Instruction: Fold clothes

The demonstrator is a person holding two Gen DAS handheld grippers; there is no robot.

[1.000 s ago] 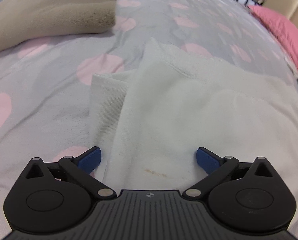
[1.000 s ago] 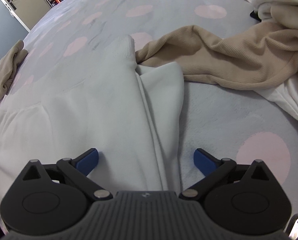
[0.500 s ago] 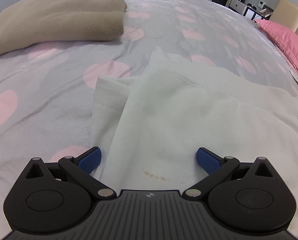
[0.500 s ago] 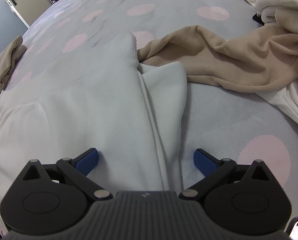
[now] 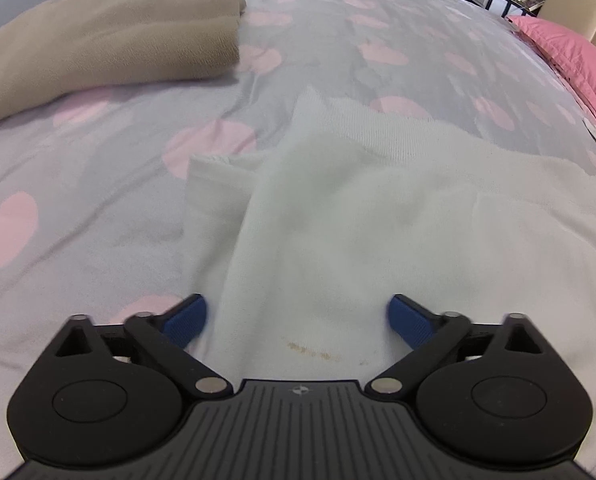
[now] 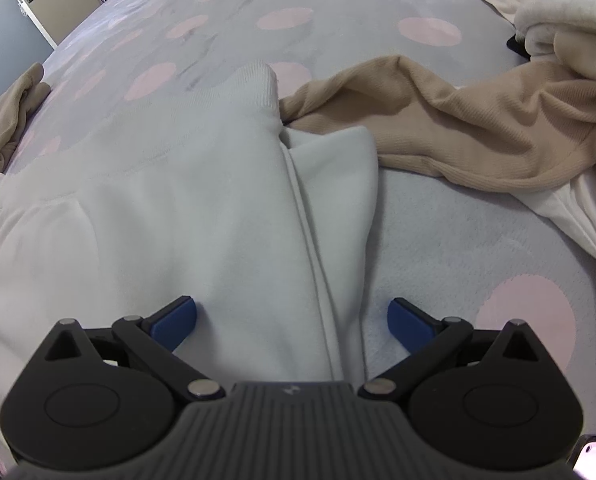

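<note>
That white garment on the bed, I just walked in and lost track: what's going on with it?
A person holding a gripper in each hand is folding the white garment on the spotted bedspread. Its sides are already folded inward. The left gripper and right gripper are both open, poised over its near edge, gripping nothing. A tan garment lies unfolded beside it; a folded tan one sits apart.

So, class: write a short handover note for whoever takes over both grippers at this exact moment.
Left gripper: open, holding nothing, low over the white garment.
Right gripper: open, holding nothing, over the same garment's right edge.
Garment lies flat on the bed, both side flaps turned in.
Tan garment lies loose beside it; a folded tan piece sits further off.
Left: fold the white garment across.
</note>
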